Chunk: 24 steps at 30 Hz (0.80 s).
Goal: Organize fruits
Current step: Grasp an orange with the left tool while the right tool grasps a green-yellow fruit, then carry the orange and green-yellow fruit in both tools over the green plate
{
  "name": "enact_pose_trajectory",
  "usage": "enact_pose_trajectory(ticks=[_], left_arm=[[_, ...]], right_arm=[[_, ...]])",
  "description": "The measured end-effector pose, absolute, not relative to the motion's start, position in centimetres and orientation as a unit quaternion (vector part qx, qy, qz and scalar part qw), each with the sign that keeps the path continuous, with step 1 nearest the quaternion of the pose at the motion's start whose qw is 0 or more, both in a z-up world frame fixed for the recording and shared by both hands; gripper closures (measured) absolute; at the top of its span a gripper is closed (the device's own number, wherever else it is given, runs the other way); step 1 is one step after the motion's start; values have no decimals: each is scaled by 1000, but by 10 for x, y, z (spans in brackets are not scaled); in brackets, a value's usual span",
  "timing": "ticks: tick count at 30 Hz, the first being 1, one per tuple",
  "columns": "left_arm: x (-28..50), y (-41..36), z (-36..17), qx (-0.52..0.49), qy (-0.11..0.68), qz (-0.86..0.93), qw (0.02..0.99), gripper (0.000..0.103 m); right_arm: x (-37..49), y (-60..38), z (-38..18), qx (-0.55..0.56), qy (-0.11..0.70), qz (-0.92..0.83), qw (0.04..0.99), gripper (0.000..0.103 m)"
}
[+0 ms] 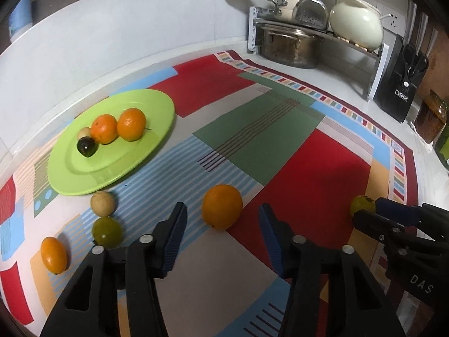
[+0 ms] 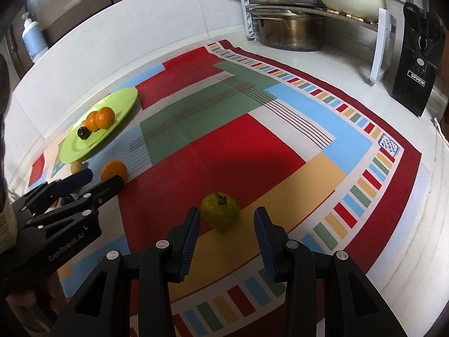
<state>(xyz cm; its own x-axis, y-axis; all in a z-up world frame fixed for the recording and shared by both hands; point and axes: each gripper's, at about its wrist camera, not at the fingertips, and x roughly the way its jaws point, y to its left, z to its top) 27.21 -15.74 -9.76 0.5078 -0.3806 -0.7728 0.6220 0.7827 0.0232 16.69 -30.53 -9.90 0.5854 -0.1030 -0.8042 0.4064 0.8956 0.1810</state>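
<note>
The left tongs [image 1: 223,219] stand apart at the bottom of the left wrist view, tilted down at the cloth [image 1: 280,151] that covers the surface [image 1: 350,84]. A large orange [image 1: 222,206] lies on the cloth just ahead of the gap between the blue pads, touching neither. In the lower left of that view three loose fruits lie on the cloth: a pale tan fruit [image 1: 102,203], a green fruit [image 1: 107,231] touching it from below, and a small oval orange fruit [image 1: 54,255] further left. Just above the tan one, at the left of the frame, sits a green plate [image 1: 84,179] carrying two oranges [image 1: 118,127] side by side, a dark green fruit [image 1: 87,146] and a small tan fruit [image 1: 84,133] tucked behind it.

In the right wrist view the right tongs [image 2: 226,223] are also apart, low in the middle of the frame, with a yellow-green fruit [image 2: 220,210] with a dried stem cap resting on the cloth just beyond their tips, clear of both pads. The left tongs show at the left edge there, close to the large orange.

In the upper right of both views a rack [image 1: 322,32] holds pots, with a steel pot [image 1: 289,47] below it and a black knife block [image 1: 398,90] at the right. A soap bottle [image 2: 33,40] stands in the upper left of the right wrist view.
</note>
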Motion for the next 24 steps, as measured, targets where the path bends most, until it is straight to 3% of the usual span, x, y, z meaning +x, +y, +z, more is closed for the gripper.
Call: enact_pose_trajectory(ticks=[7, 12, 24], left_arm=[[276, -162, -104, 154, 407, -296, 851, 71], [277, -161, -104, 150, 409, -299, 849, 71], [265, -149, -85, 139, 397, -299, 856, 71]], right_arm=[[171, -304, -103, 171, 435, -140, 873, 62], [174, -302, -104, 162, 436, -136, 875, 72], [174, -296, -84, 145, 414, -118, 891, 73]])
